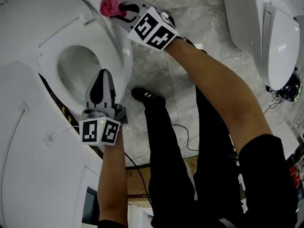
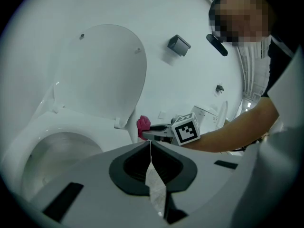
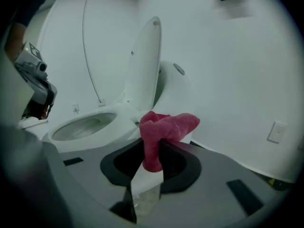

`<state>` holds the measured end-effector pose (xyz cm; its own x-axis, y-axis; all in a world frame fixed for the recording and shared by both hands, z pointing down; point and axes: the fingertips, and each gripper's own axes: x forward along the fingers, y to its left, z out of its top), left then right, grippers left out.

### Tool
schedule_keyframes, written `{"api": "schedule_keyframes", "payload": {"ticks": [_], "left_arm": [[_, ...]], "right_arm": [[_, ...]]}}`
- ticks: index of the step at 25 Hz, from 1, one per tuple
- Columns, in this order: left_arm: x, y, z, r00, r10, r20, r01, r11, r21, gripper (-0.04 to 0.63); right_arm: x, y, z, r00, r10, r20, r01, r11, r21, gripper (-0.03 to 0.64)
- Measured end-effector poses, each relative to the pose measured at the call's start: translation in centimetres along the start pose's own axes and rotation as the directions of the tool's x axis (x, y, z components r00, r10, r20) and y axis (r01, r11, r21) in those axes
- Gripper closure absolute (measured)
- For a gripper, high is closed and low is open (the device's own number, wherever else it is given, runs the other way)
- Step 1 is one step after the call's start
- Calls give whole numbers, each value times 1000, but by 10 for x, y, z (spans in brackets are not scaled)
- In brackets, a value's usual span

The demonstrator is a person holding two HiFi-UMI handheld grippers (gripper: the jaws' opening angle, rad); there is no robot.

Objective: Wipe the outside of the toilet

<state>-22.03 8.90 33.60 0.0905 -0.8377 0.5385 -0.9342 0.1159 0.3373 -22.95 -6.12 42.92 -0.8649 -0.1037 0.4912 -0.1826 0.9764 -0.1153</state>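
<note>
One pink cloth (image 1: 110, 4) is at the toilet's (image 1: 124, 56) outer side by the hinge, clenched in the right gripper (image 1: 122, 12). Wiping looks begun; the next move is likely a sweep along the bowl's flank. The left gripper (image 1: 103, 77) hovers over the seat, pinched together on nothing. Only the right gripper view shows the cloth's fold running down between the jaws.

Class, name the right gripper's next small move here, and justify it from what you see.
Probably press the pink cloth, clamped in the right gripper, onto the toilet's outer wall and draw it along the side toward the front. The cloth is up at the rear of that wall's top edge, and contact there isn't clear.
</note>
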Motion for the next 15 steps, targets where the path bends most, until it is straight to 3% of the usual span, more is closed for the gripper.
{"api": "schedule_keyframes", "payload": {"ticks": [15], "left_arm": [[-6, 0, -5, 1000, 15, -10, -15, 1000, 0, 577]], "right_arm": [[-33, 100, -69, 991, 133, -31, -128, 981, 144, 509]]}}
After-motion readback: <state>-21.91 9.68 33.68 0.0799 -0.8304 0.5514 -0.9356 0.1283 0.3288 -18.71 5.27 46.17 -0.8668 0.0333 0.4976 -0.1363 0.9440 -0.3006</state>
